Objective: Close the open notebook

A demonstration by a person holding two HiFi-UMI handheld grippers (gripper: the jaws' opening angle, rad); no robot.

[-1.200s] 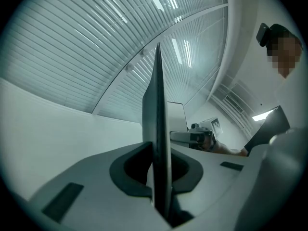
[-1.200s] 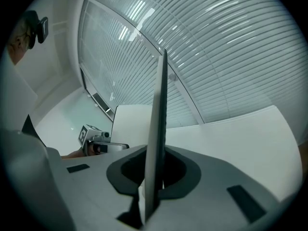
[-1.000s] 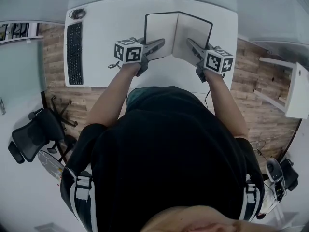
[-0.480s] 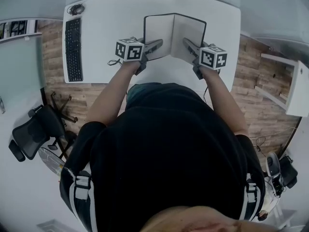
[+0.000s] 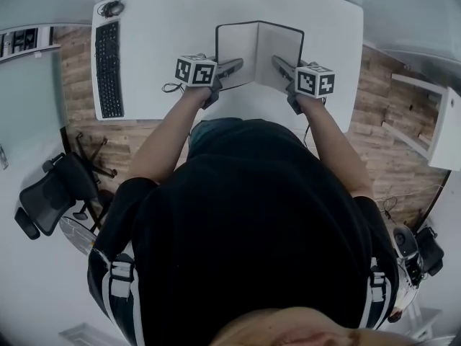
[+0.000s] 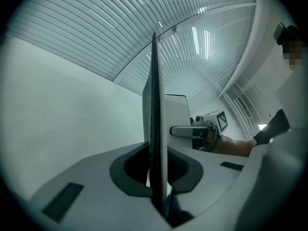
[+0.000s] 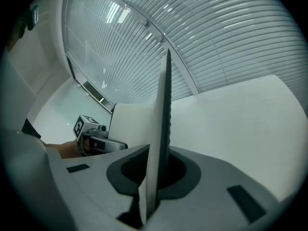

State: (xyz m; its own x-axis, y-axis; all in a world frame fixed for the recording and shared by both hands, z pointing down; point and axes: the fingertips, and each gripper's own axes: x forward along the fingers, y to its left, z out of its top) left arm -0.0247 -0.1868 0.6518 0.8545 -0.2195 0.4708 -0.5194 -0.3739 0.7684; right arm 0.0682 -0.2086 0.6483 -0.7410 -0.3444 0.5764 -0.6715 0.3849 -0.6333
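the notebook (image 5: 248,45) is held wide open: one cover is clamped in the left claw (image 5: 238,65), the other in the right claw (image 5: 276,61); folding shut is judged not yet begun.

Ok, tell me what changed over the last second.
The left gripper and right gripper lowered the open notebook toward the desk, each holding one cover. Unchanged: both jaws stay shut on it, the notebook is still open, and the keyboard has not moved.
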